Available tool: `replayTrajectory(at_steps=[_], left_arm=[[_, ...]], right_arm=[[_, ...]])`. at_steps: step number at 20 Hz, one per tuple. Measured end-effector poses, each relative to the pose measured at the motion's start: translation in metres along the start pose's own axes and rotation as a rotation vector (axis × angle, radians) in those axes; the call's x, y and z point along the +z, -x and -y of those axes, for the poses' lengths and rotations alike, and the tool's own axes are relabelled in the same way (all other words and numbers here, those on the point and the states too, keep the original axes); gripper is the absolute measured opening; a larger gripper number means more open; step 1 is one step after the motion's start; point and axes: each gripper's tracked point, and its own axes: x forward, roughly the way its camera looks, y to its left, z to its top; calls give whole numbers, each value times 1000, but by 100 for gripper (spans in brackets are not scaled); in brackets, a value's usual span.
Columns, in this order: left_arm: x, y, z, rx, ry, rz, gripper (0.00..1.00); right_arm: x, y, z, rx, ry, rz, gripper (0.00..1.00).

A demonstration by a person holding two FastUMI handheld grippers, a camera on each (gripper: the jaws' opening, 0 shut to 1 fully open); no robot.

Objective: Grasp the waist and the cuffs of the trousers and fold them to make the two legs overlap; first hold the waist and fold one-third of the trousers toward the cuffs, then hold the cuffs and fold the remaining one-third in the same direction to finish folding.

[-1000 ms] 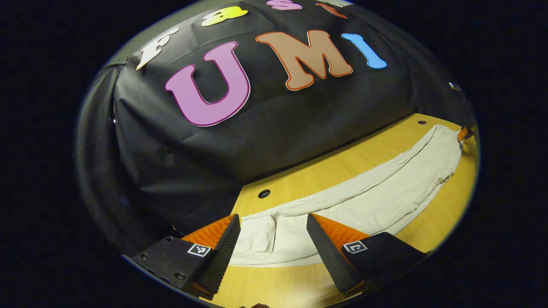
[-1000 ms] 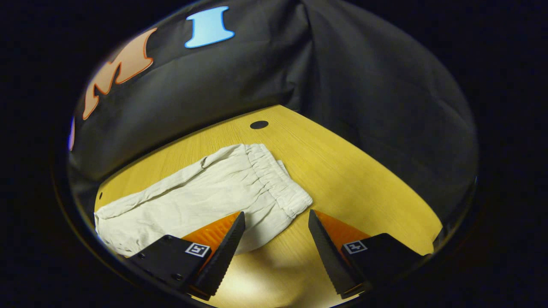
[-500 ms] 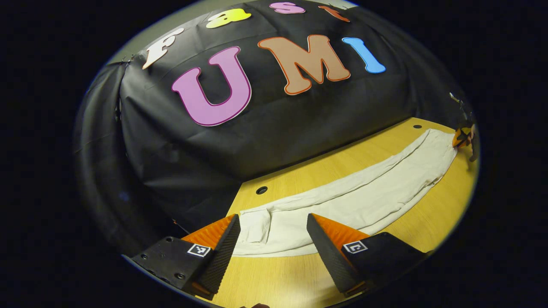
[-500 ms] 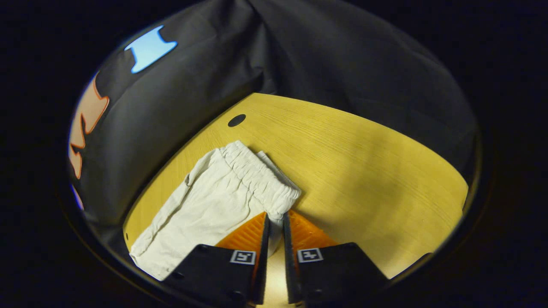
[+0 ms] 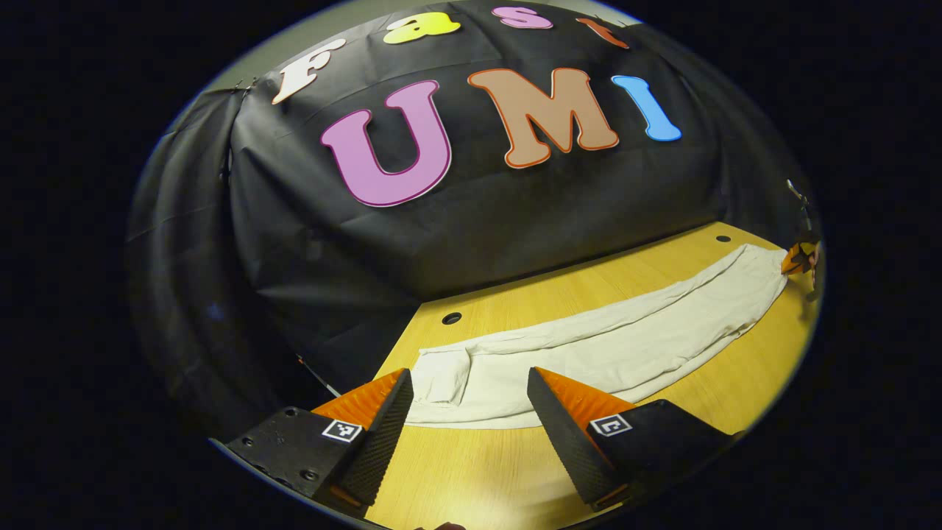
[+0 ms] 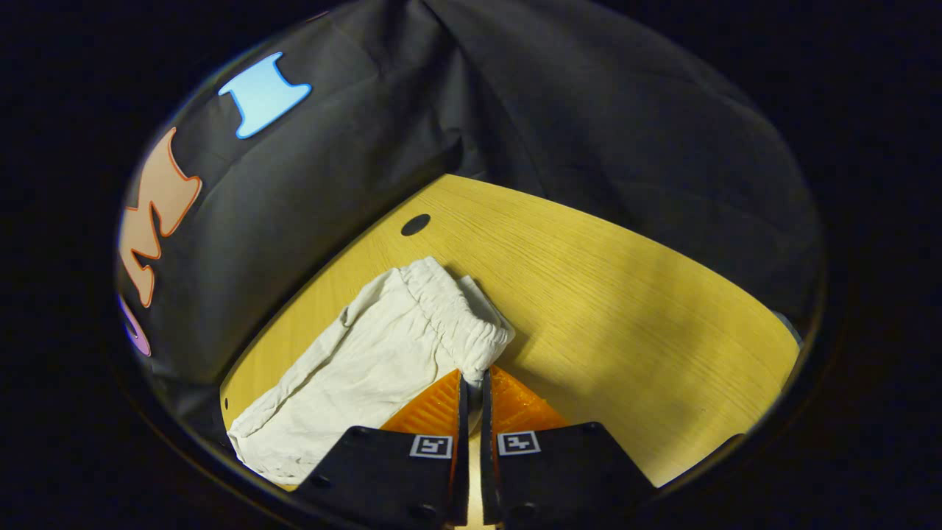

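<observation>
Cream cloth: the trousers [image 5: 589, 353] lie flat and stretched along the wooden table [image 5: 471, 471], legs overlapped, between the two grommet holes near the table's far edge.
Change, right: I see my right gripper [image 6: 471, 379] with its fingers pressed together on the near corner of the waist [image 6: 456, 324]; a second ago they stood spread just short of that elastic band.
Change, left: my left gripper [image 5: 467, 390] has its fingers spread wide as before, just short of the cuffs [image 5: 441, 375]; the cuffs now sit a little farther from the fingertips than a second ago.
Surface: pale yellow wood grain, one grommet hole [image 5: 452, 318] just beyond the cuffs, another [image 6: 415, 224] just beyond the waist.
Room: black cloth wall [image 5: 515, 199] hangs right behind the table, creased, meeting a second panel at the corner beyond the waist.
Left gripper view extra: the whole length of the trousers, with the other gripper tiny at the far waist end.
Right gripper view extra: the gathered elastic of the waist close up, and bare table to its right.
</observation>
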Motion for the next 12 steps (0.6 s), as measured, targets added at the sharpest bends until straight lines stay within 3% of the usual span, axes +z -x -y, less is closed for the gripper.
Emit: replayTrajectory(at_steps=[2, 6, 12], left_arm=[[-1, 4, -2, 5, 33, 0, 96], [-3, 0, -13, 9, 78, -4, 96], [-5, -19, -38, 5, 115, -3, 96]], right_arm=[[11, 11, -8, 31, 19, 28, 5], [34, 39, -34, 111, 50, 93, 9], [43, 82, -120, 225, 114, 171, 9]])
